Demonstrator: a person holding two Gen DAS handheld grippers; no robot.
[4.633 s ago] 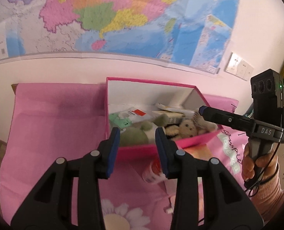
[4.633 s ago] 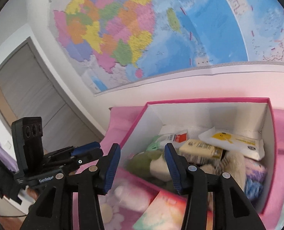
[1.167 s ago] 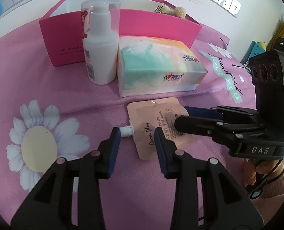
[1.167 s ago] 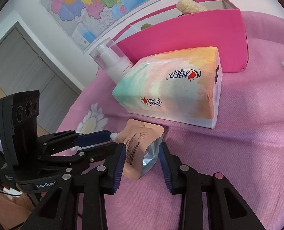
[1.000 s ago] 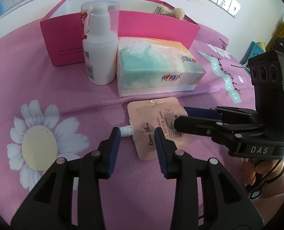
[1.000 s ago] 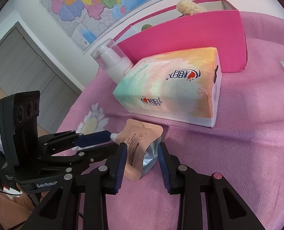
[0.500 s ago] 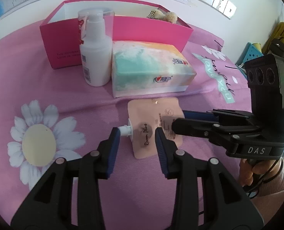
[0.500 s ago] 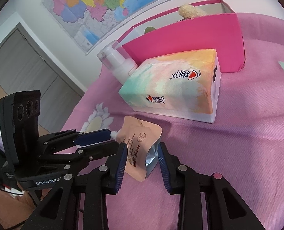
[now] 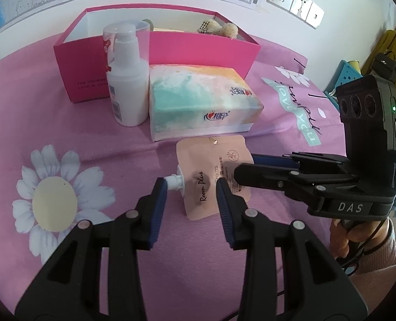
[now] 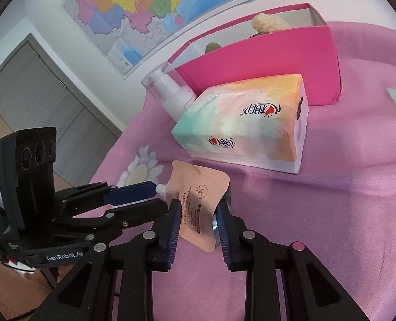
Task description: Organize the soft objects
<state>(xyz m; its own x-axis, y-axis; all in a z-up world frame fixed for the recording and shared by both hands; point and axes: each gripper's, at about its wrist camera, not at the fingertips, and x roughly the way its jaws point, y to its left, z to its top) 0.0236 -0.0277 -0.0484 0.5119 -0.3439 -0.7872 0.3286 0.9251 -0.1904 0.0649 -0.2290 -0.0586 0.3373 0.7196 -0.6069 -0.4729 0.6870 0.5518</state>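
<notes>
A peach spouted pouch lies on the pink cloth in front of the tissue pack. My right gripper is closing, with its pads pressing the pouch at its bottom end, and that end is tilted up off the cloth. In the left wrist view the right gripper reaches in from the right. My left gripper is open and hovers over the spout end, one fingertip beside the white cap. It holds nothing. The left gripper also shows at the right wrist view's left side.
A white pump bottle stands left of the tissue pack. Behind both is an open pink box with a plush bear sticking out. A daisy print marks the cloth at the left. A hand holds the right gripper.
Both grippers came from above the pink box down to the pouch. Over the last second the right jaws narrowed on the pouch and its gripped end tipped up.
</notes>
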